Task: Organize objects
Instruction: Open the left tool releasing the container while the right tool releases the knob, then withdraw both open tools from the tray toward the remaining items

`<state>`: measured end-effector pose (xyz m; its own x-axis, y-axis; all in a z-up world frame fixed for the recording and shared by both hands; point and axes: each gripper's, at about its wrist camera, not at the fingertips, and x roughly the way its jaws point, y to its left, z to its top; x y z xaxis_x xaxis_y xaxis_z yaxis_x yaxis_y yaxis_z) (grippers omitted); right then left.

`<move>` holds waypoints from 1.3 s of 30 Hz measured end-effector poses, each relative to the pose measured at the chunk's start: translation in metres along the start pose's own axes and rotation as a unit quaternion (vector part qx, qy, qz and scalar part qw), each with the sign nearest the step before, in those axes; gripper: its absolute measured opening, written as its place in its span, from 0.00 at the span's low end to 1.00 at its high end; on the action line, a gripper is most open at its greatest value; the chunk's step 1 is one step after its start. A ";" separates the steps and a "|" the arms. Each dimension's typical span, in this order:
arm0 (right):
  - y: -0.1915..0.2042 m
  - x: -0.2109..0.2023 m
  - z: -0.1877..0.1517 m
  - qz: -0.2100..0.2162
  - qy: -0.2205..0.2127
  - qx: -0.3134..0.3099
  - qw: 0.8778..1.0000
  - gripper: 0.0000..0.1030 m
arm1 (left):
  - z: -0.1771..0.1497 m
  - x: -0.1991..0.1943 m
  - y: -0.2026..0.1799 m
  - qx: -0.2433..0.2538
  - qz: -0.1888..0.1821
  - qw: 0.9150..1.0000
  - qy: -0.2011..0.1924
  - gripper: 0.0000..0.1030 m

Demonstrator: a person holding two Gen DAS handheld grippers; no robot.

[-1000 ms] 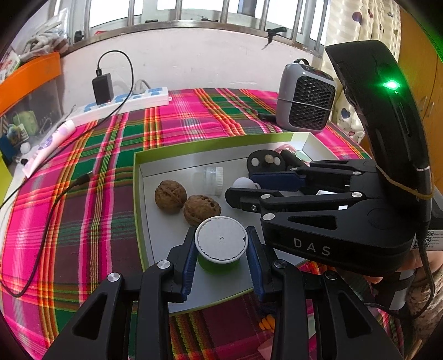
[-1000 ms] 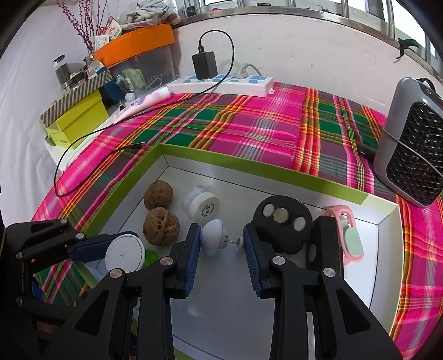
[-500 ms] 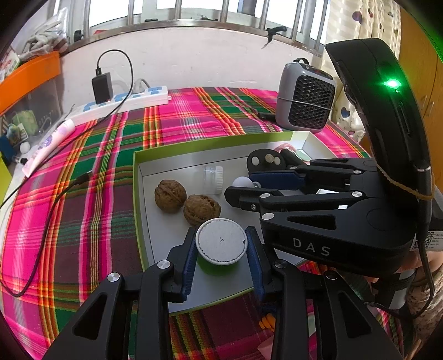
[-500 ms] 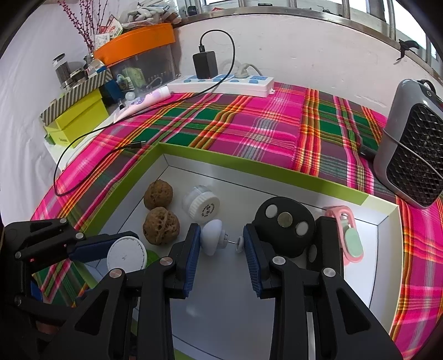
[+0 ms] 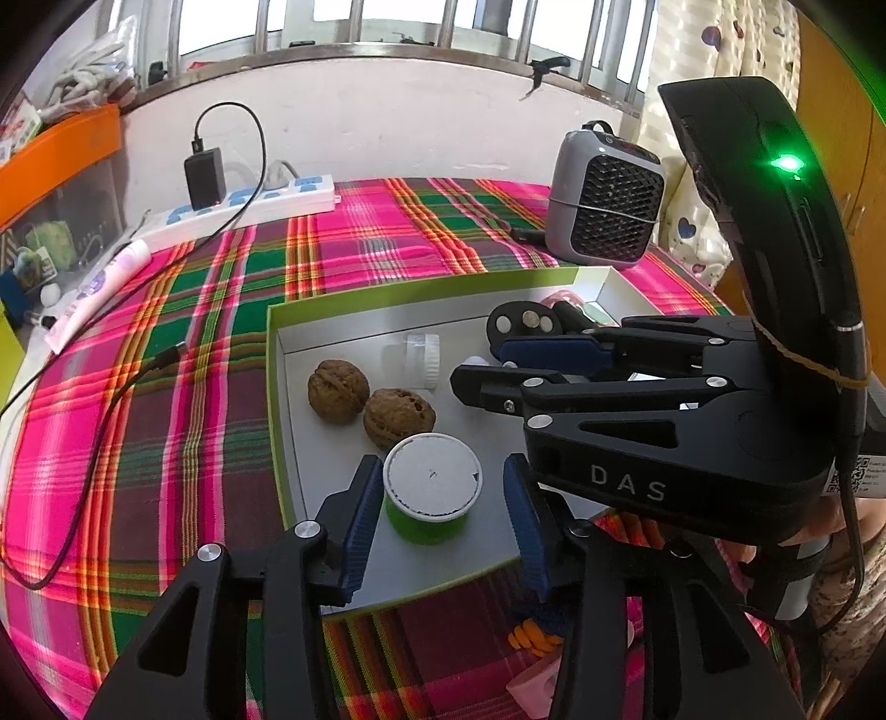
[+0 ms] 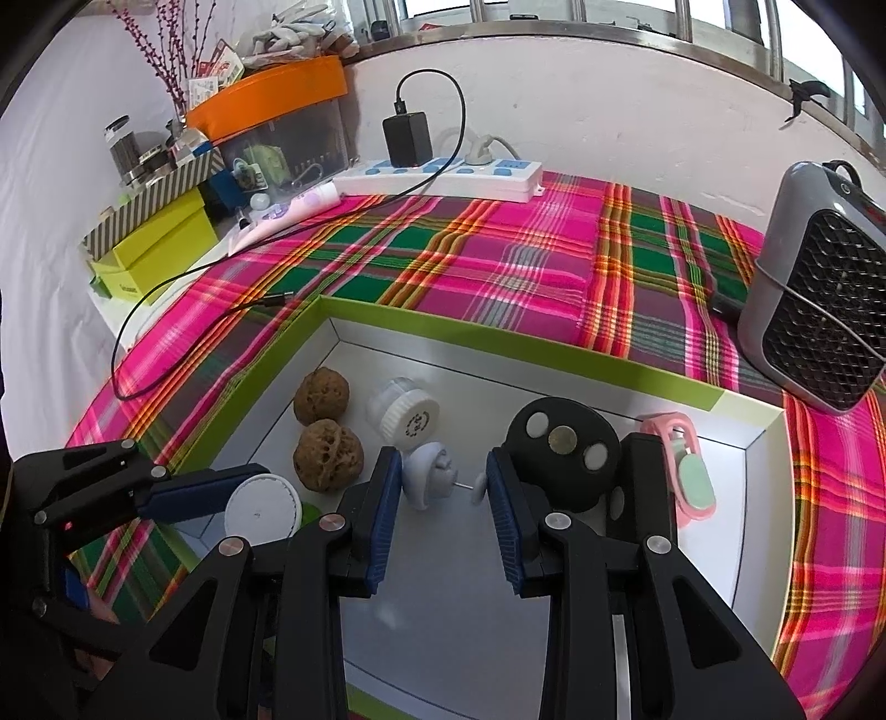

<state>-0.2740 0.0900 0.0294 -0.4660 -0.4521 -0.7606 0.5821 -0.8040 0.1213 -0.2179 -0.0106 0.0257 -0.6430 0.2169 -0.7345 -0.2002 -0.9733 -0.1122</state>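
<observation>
Plaid cloth [image 6: 498,266] carries a green-rimmed tray [image 6: 498,338] below barred windows [image 5: 387,22].

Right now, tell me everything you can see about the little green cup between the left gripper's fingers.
The green cup is a small round tub with a white foil-like lid, upright on the grey floor of the green-rimmed tray, near its front edge. The left gripper straddles it with gaps both sides. A walnut sits just behind.

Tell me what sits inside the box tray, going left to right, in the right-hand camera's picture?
Green cup with white lid → two walnuts → white ribbed cap → small white knob on a pin → black disc with round dots → pink clip.
</observation>
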 end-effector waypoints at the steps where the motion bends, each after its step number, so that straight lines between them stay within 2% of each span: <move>1: 0.000 -0.001 0.000 0.000 -0.002 0.001 1.000 0.33 | -0.001 -0.001 0.000 -0.001 0.001 1.000 0.000 0.43; 4: 0.001 -0.004 0.000 -0.001 -0.005 0.004 1.000 0.44 | -0.001 -0.005 0.001 -0.002 0.001 1.000 -0.001 0.43; 26: 0.009 -0.046 -0.016 -0.015 -0.038 0.023 0.999 0.43 | -0.012 -0.040 -0.001 -0.004 -0.001 1.000 -0.026 0.43; 39: 0.015 -0.079 -0.038 -0.021 -0.061 0.033 0.997 0.43 | -0.032 -0.062 -0.008 -0.002 -0.022 0.999 -0.025 0.43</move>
<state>-0.2030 0.1290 0.0669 -0.5686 -0.4585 -0.6830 0.5182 -0.8445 0.1355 -0.1524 -0.0184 0.0503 -0.6703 0.2625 -0.6941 -0.2259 -0.9631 -0.1460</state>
